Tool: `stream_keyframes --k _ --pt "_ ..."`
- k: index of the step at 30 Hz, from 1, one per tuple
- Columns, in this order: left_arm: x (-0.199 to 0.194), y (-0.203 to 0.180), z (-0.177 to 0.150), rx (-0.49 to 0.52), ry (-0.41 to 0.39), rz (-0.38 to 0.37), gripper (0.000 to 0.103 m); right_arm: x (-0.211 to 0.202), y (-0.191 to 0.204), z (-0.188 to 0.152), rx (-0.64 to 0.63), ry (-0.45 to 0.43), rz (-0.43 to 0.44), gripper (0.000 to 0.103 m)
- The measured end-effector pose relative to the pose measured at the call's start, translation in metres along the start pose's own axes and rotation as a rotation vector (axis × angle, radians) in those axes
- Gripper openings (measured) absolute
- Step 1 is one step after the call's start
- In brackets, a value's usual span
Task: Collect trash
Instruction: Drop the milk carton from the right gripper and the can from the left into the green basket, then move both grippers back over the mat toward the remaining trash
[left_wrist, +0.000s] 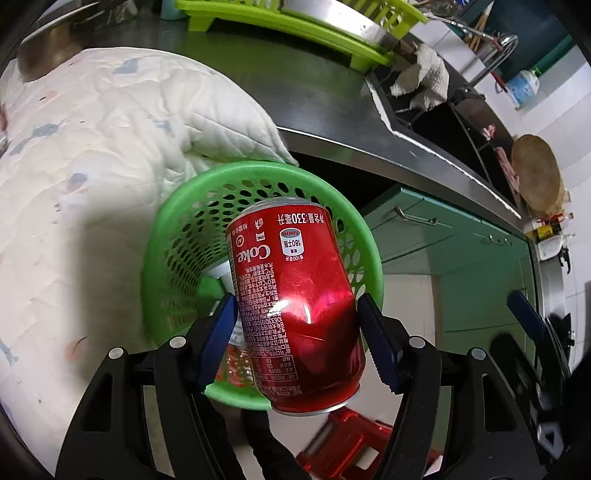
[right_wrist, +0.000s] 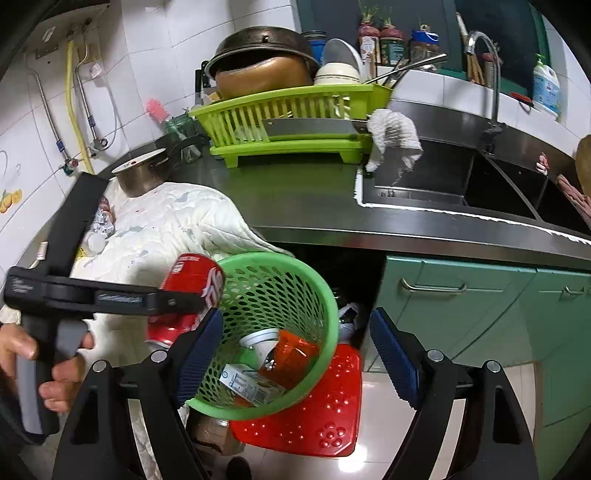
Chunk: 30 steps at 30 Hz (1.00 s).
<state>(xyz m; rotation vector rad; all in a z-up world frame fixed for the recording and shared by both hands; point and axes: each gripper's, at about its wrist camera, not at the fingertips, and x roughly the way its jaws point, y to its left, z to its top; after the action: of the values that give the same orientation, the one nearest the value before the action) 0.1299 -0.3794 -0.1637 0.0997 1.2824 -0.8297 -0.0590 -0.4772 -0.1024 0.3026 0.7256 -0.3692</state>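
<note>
left claw (left_wrist: 295, 332): black arms | blue ribbed pads | silver screws

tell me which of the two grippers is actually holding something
The left gripper: its blue fingers clamp a red cola can over the green basket. The right gripper stands open, with nothing between its fingers.

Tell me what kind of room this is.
Most likely a home kitchen: a steel sink with a tap, a green dish rack stacked with pots and bowls, and green cabinets under the counter.
</note>
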Motion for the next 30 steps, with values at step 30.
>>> stream_keyframes --k 30 --pt "-0.121 0.058 -0.027 -0.051 -0.240 0.041 0.075 -0.011 0.071 0.024 -0.132 -0.045 0.130 0.080"
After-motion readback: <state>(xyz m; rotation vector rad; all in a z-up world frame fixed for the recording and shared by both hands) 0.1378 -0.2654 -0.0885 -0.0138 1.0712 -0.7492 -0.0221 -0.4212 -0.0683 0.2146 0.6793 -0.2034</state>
